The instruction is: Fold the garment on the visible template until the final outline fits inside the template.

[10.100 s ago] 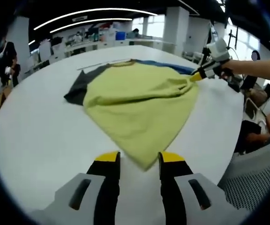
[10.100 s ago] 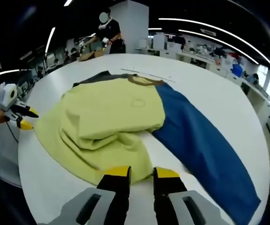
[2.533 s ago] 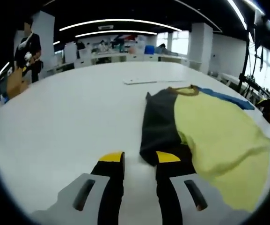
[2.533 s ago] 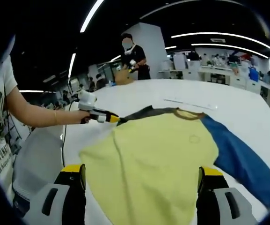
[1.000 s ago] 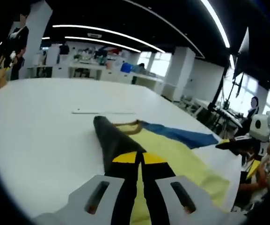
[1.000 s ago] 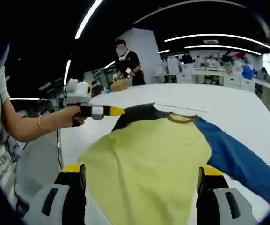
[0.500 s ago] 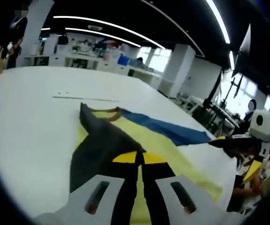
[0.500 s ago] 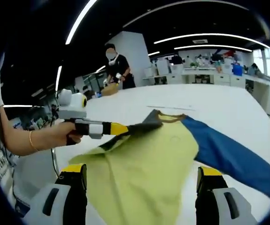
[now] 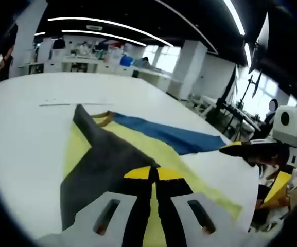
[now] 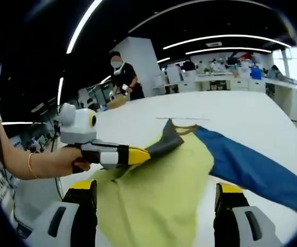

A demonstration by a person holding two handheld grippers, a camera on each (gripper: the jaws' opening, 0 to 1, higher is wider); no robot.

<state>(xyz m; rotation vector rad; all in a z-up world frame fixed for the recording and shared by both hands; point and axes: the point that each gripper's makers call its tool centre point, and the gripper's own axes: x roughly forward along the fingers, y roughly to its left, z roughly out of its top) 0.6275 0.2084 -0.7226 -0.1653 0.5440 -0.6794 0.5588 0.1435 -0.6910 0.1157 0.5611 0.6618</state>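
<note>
The yellow-green raglan shirt point(image 10: 158, 195) lies spread on the round white table point(image 10: 251, 118), its blue sleeve point(image 10: 251, 167) stretched flat to one side while its dark grey sleeve point(image 9: 104, 164) is lifted and drawn over the body by the left gripper point(image 10: 140, 154), whose jaws are clamped together on that sleeve's end. The right gripper point(image 10: 153, 198) hovers above the shirt's near edge with its jaws wide apart and holding nothing. The template's outline is hard to make out beyond a thin strip point(image 10: 174, 119) past the collar, and a person point(image 10: 121, 77) stands at the table's far side.
</note>
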